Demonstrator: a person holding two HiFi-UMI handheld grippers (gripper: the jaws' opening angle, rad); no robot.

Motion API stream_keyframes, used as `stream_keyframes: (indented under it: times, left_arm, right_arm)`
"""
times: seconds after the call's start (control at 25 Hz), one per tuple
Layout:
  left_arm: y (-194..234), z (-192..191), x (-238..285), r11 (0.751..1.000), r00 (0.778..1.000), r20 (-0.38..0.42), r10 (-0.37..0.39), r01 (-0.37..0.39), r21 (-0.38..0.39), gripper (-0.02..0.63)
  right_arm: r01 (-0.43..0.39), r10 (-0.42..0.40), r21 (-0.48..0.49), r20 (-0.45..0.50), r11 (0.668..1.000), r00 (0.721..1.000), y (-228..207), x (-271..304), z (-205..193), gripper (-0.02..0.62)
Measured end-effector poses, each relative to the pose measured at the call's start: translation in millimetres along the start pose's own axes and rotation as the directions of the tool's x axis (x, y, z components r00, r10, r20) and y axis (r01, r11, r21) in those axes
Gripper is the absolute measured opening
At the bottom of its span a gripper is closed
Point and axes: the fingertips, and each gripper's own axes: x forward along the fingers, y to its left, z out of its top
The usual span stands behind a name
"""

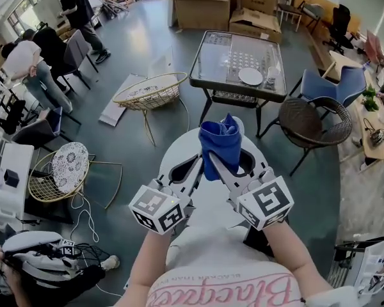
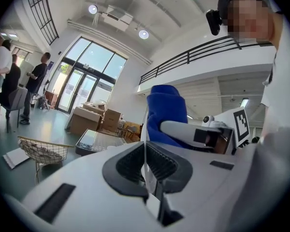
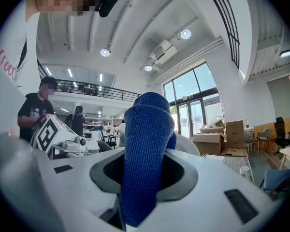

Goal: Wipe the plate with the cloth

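Observation:
A white plate [image 1: 179,147] is held up in front of me, its face toward the head view. My left gripper [image 1: 191,168] is shut on the plate's near rim. In the left gripper view the plate [image 2: 144,129] stands edge-on as a thin white line between the pads of that gripper [image 2: 146,170]. A blue cloth [image 1: 221,142] is bunched upright in my right gripper [image 1: 221,165], which is shut on it and lies over the plate. In the right gripper view the cloth [image 3: 145,149] fills the jaws of that gripper [image 3: 144,178], and the plate's rim [image 3: 195,146] curves behind it.
Below and beyond stands a glass-topped table [image 1: 205,75] with a small white dish [image 1: 250,76]. A dark wicker chair [image 1: 313,123] is at its right, a wire basket stand [image 1: 150,91] at its left. Cardboard boxes [image 1: 201,5] sit behind. People stand at the far left.

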Motion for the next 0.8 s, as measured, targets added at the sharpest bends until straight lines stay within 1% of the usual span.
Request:
stream_keyframes:
  times: [0.16, 0.28, 0.44, 0.6, 0.8]
  left_arm:
    - [-6.5, 1.6, -1.7, 1.0, 1.0, 0.003, -0.011, 0.011, -0.005, 0.018]
    - [-7.8, 3.7, -2.1, 1.0, 1.0, 0.007, -0.013, 0.013, -0.001, 0.018]
    - [-11.5, 6.0, -2.0, 1.0, 1.0, 0.009, -0.015, 0.014, 0.006, 0.018]
    - [-10.9, 7.9, -2.2, 1.0, 1.0, 0.017, -0.013, 0.013, -0.013, 0.02]
    - [-5.9, 7.6, -1.5, 1.0, 1.0, 0.015, 0.012, -0.012, -0.019, 0.018]
  right_arm:
    - [0.032, -0.032, -0.005, -0.01, 0.999, 0.999, -7.6, 2.0, -4.2, 0.146]
    - [0.086, -0.085, 0.007, -0.024, 0.996, 0.996, -25.6, -1.7, -10.2, 0.146]
    - [0.159, -0.157, 0.041, -0.048, 0.986, 0.986, -54.2, -12.0, -19.6, 0.146]
    - [0.22, -0.216, 0.057, -0.073, 0.974, 0.974, -78.6, -23.0, -28.7, 0.146]
    - [0.273, -0.266, 0.08, -0.092, 0.959, 0.96, -98.3, -38.6, -33.5, 0.146]
